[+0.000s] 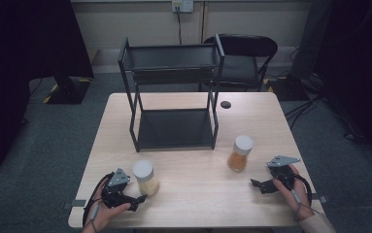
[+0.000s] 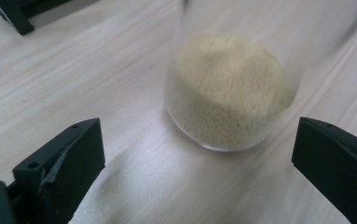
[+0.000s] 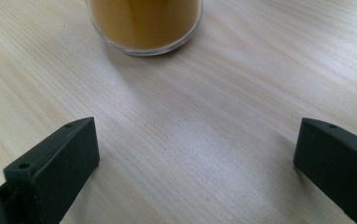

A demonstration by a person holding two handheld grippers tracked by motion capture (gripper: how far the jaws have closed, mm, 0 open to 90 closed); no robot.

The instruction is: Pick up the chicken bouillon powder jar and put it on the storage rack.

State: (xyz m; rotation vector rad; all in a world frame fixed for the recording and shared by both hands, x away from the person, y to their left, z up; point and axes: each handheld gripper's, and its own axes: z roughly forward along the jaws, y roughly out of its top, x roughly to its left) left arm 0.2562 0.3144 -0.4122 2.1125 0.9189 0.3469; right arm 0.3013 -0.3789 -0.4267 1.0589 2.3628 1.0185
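Two grippers are held at the near edge of the surface. The left gripper (image 1: 136, 200) is spread wide with nothing pinched. The right gripper (image 1: 257, 184) is spread wide too, and nothing is held in it.

Two jars are seen. The pale jar (image 1: 145, 177), with a white lid and light yellow grains inside, stands just ahead of the left gripper, close to its tips but apart from them. In the left gripper view the pale jar (image 2: 229, 88) is seen a little beyond the open jaws, towards the right one. The orange jar (image 1: 240, 153), also white-lidded, stands near the right gripper, ahead of it. In the right gripper view the orange jar (image 3: 144, 24) is seen farther off, beyond the left jaw.

One black rack (image 1: 174, 92) with two shelves stands farther back, beyond both jars. One small black round thing (image 1: 226, 104) lies just behind it on the right.

The surface (image 1: 198, 194) is made of light wood. Beyond it, one black chair (image 1: 246, 53), a grey floor and a pale wall with one socket (image 1: 182, 6) are seen.
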